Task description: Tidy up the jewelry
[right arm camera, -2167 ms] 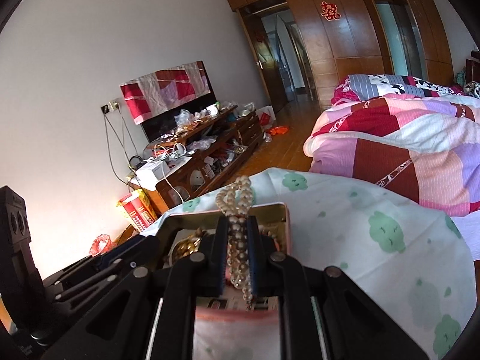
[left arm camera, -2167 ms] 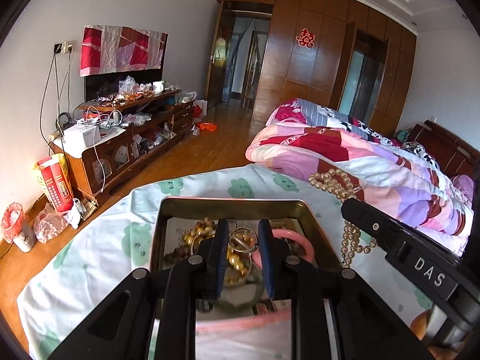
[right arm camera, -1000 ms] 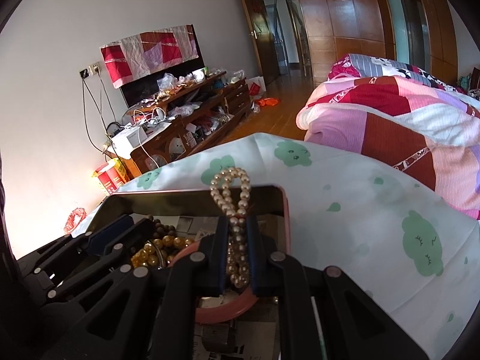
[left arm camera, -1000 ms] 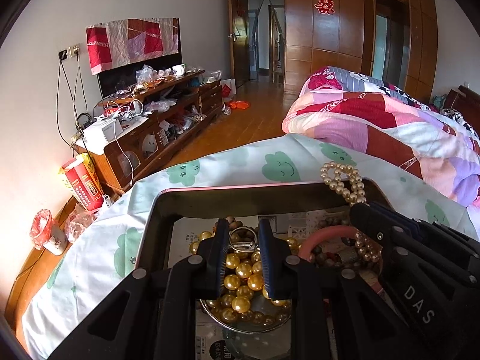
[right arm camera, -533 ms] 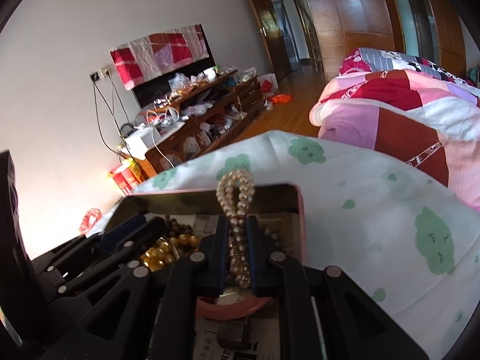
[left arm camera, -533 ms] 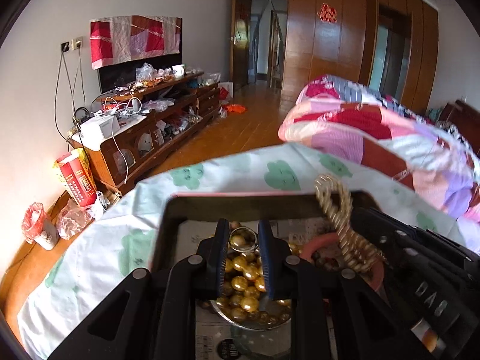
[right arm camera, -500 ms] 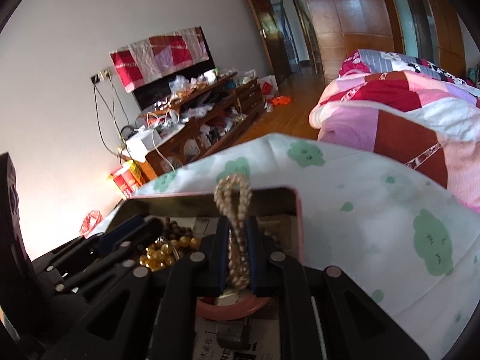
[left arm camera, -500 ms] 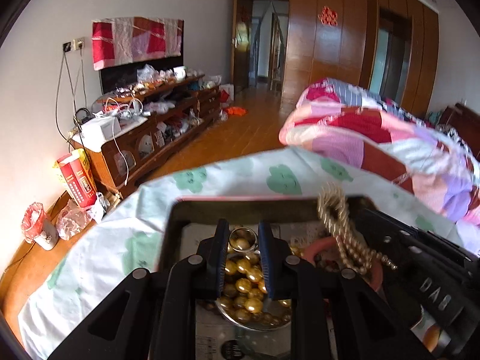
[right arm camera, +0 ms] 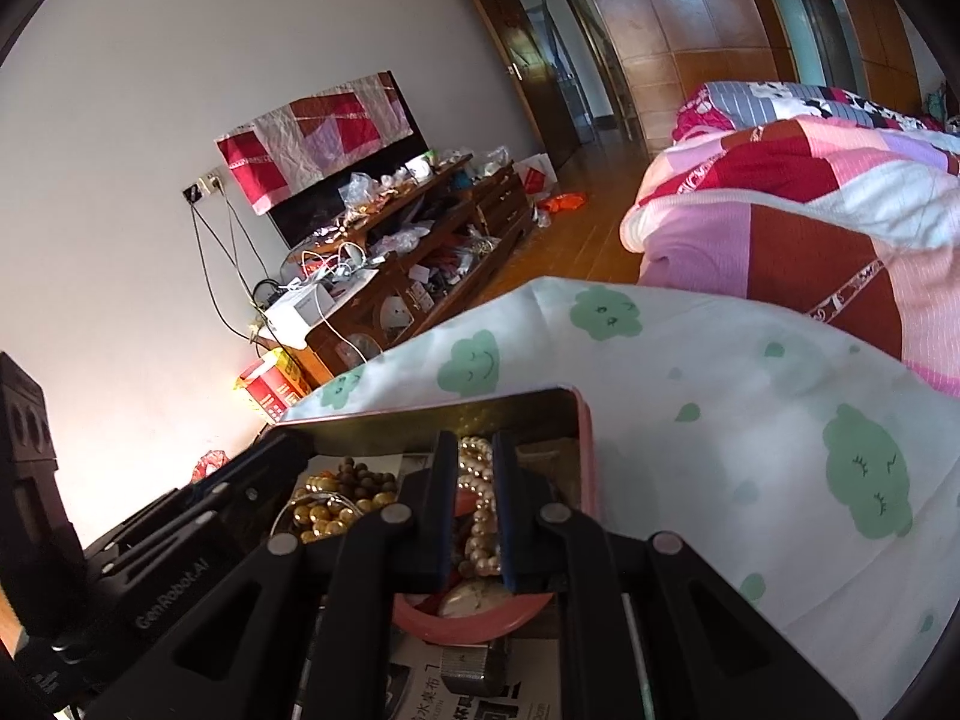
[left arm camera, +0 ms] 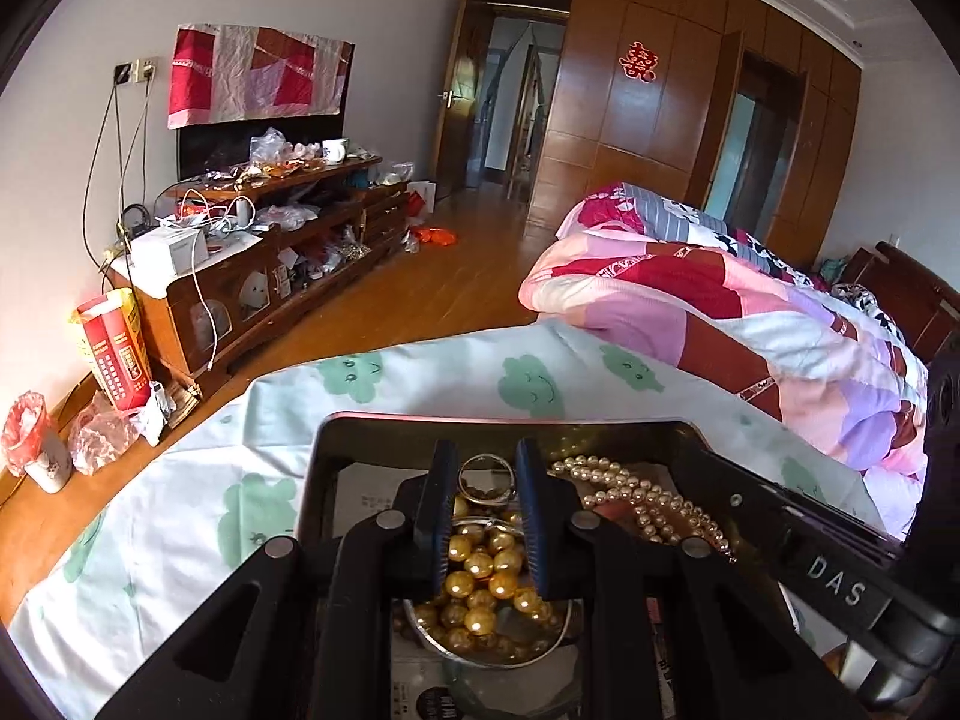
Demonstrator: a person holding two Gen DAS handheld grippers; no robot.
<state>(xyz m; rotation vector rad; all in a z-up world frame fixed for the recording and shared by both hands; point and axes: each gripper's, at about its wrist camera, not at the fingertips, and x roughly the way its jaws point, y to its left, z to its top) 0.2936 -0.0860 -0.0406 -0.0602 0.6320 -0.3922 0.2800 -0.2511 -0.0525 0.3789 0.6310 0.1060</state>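
left wrist view: left gripper point(left arm camera: 485, 468) fingers pinch a metal ring point(left arm camera: 486, 478) above the gold bead strand point(left arm camera: 483, 582) in the tin point(left arm camera: 504, 425); pearl strand point(left arm camera: 645, 501) lies at 3 o'clock.
right wrist view: right gripper point(right arm camera: 476, 471) fingers clamp the pearl strand point(right arm camera: 477, 498) over the tin's point(right arm camera: 585, 450) pink dish point(right arm camera: 474, 621); brown beads point(right arm camera: 360, 477) at 9 o'clock.

White walls, wooden floor point(left arm camera: 456, 276), cluttered TV cabinet point(left arm camera: 270, 258), wood-panelled wardrobe point(left arm camera: 660, 138).
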